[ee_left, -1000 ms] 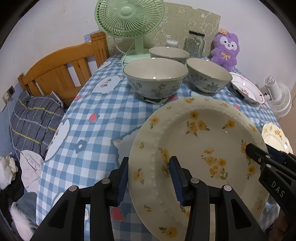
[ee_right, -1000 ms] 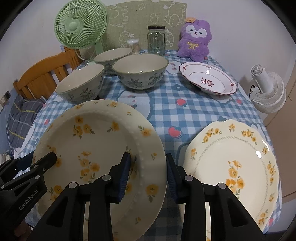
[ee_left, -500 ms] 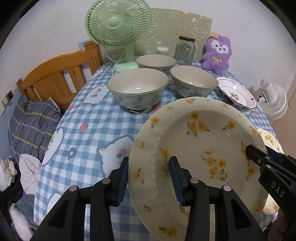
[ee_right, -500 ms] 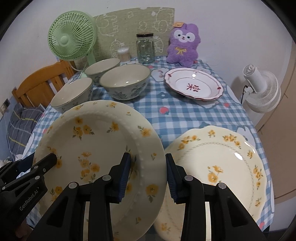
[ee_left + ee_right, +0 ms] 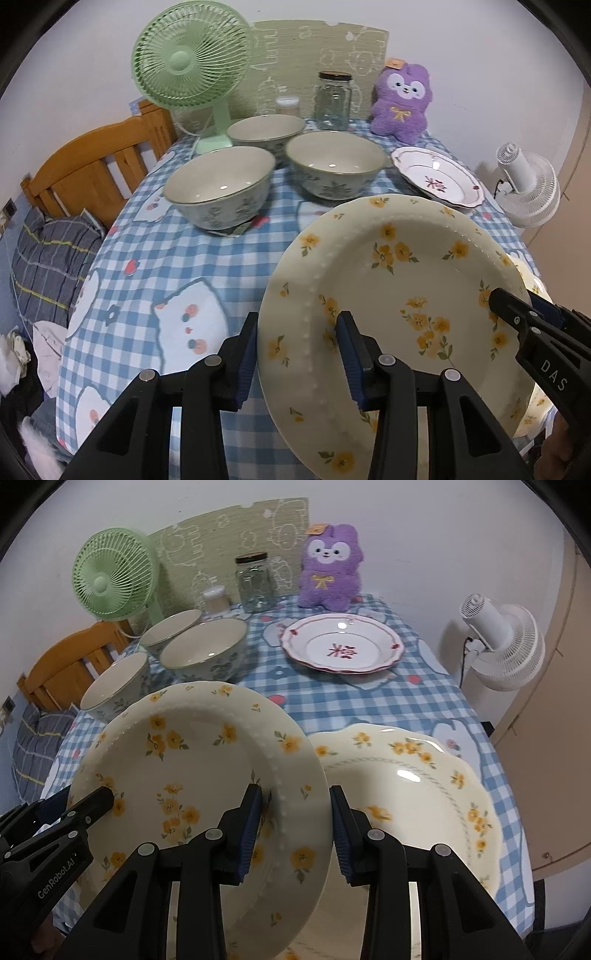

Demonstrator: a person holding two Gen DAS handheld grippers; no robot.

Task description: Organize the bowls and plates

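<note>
Here, spread with a blue-checked tablecloth printed with cats and strawberries. Held tilted above its near edge, a cream yellow-flowered plate, left rim clamped between the left gripper pads, right rim pinched by the right gripper, so both sets of jaws closed on that one plate. Lying flat on the near right, partly under the raised plate, a second yellow-flowered plate. Farther back on the left, three floral bowls clustered close together; on the far right, a red-trimmed plate bearing a red character. Along the far wall, a green fan, purple plush toy and glass jar. Legible on the gripper bodies: "DAS" and "GenRobot.AI".
</note>
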